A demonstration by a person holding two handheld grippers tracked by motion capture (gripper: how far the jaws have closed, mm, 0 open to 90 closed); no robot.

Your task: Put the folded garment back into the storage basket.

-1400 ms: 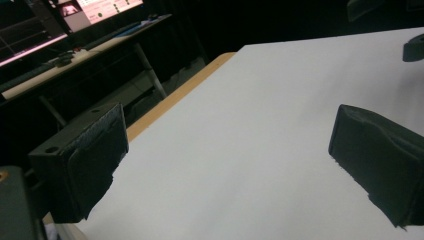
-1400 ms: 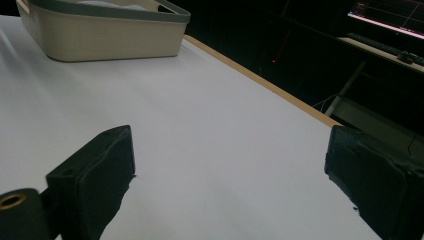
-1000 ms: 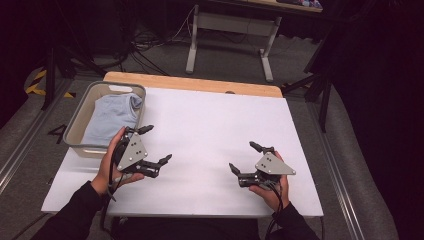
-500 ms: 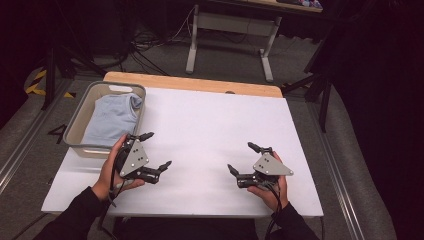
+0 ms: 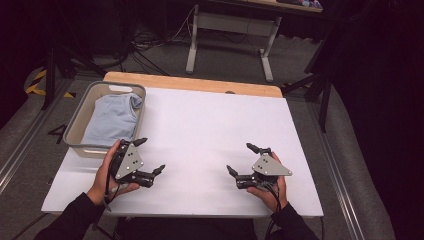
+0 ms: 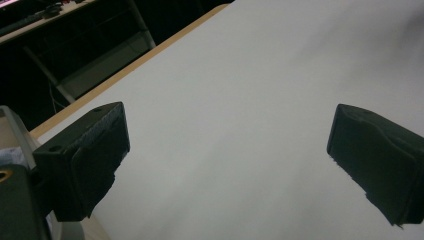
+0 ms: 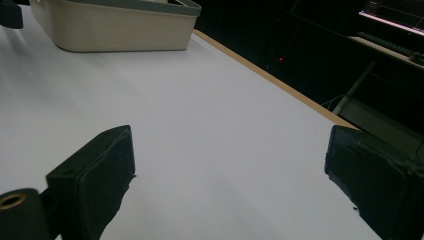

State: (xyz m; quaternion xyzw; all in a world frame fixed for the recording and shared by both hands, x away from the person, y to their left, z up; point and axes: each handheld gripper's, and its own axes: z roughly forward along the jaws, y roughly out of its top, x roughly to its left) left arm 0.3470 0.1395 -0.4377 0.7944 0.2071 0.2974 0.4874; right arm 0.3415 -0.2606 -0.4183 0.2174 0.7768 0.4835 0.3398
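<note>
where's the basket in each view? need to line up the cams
High view: basket at the table's far left, light blue cloth inside, next to the left gripper.
Left gripper view: a sliver of its rim at the left edge, behind the left jaw.
Right gripper view: top left, beige wall.
Shared landmark: the table's wooden far edge.

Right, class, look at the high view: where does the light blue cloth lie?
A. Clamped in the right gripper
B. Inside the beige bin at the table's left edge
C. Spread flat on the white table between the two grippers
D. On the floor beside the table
B: the light blue cloth lies bunched inside the beige bin, and both the left gripper and the right gripper are open and hold nothing.
</note>
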